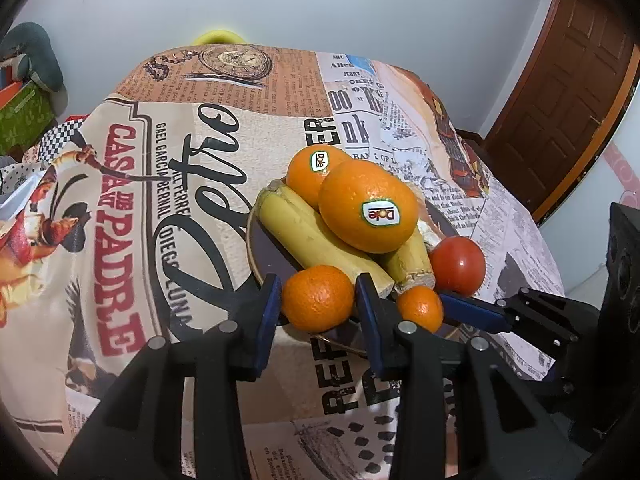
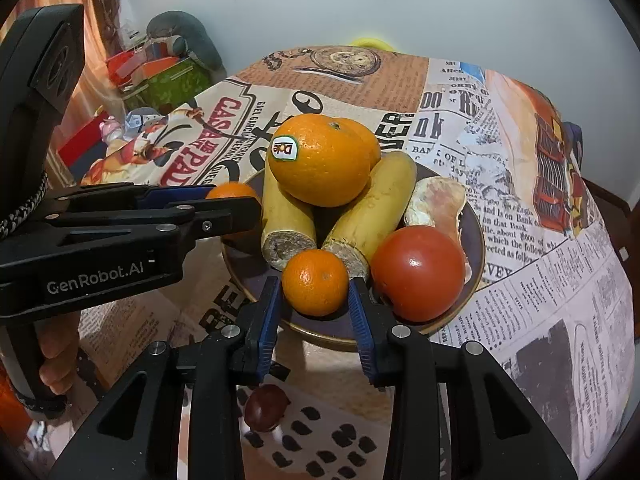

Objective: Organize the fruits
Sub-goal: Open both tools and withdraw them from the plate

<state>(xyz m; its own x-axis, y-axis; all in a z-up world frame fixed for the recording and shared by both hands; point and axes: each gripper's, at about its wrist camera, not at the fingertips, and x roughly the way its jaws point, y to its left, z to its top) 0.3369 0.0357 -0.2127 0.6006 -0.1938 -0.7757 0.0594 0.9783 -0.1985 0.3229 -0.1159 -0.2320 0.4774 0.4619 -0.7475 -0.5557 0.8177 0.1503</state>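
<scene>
A dark plate (image 1: 262, 240) (image 2: 476, 236) holds two banana pieces (image 1: 316, 236) (image 2: 372, 204), two large stickered oranges (image 1: 368, 208) (image 2: 320, 160), a red tomato (image 1: 458, 266) (image 2: 418, 272) and two small mandarins. My left gripper (image 1: 316, 300) has its blue pads either side of one mandarin (image 1: 318, 298), touching or nearly so. My right gripper (image 2: 314, 300) brackets the other mandarin (image 2: 316, 282) (image 1: 420, 308) the same way. The right gripper also shows in the left wrist view (image 1: 480, 312), and the left gripper in the right wrist view (image 2: 224, 200).
The plate sits on a round table with a newspaper-print cloth (image 1: 160, 200) (image 2: 540, 300). A small dark red fruit (image 2: 266, 406) lies on the cloth under my right gripper. A brown door (image 1: 560, 92) is at right; cluttered boxes (image 2: 160, 76) are beyond the left edge.
</scene>
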